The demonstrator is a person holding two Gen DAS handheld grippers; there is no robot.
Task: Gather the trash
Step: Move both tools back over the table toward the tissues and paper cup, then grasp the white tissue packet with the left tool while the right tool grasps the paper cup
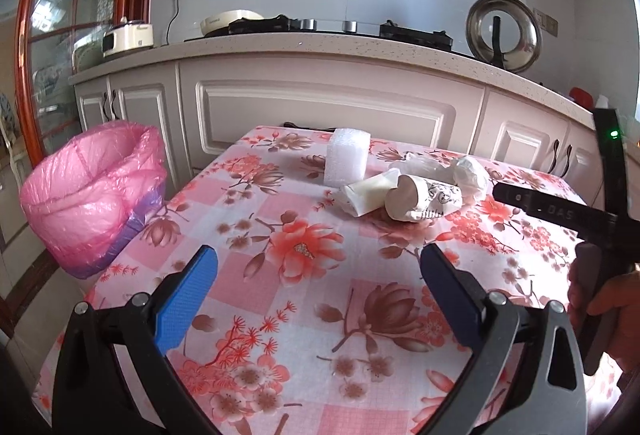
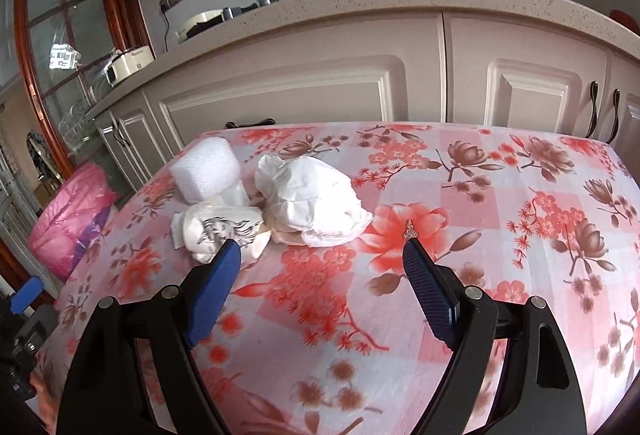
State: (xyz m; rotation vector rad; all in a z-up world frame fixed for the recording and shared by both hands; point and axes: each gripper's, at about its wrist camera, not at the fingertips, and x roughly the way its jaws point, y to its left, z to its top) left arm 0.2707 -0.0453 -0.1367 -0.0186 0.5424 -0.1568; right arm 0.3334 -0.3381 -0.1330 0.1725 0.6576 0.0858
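Note:
On the floral tablecloth [image 1: 304, 295] lies a heap of trash: a white foam block [image 1: 346, 159] [image 2: 206, 169], a crushed printed paper cup [image 1: 424, 197] [image 2: 220, 231], a cream wrapper [image 1: 370, 195] and crumpled white tissue [image 1: 470, 173] [image 2: 312, 203]. My left gripper [image 1: 318, 263] stands open over the table, short of the heap, with nothing between its fingers. My right gripper [image 2: 322, 249] is open too, just in front of the tissue, its left fingertip [image 2: 230, 255] by the cup. A bin lined with a pink bag [image 1: 96, 191] [image 2: 68, 223] stands left of the table.
White kitchen cabinets [image 1: 328, 107] and a countertop [image 1: 320, 43] with a stove, a cooker and a pot lid run behind the table. The right gripper's black body [image 1: 560, 211] and a hand [image 1: 612, 299] show at the right edge of the left wrist view. A glass door stands far left.

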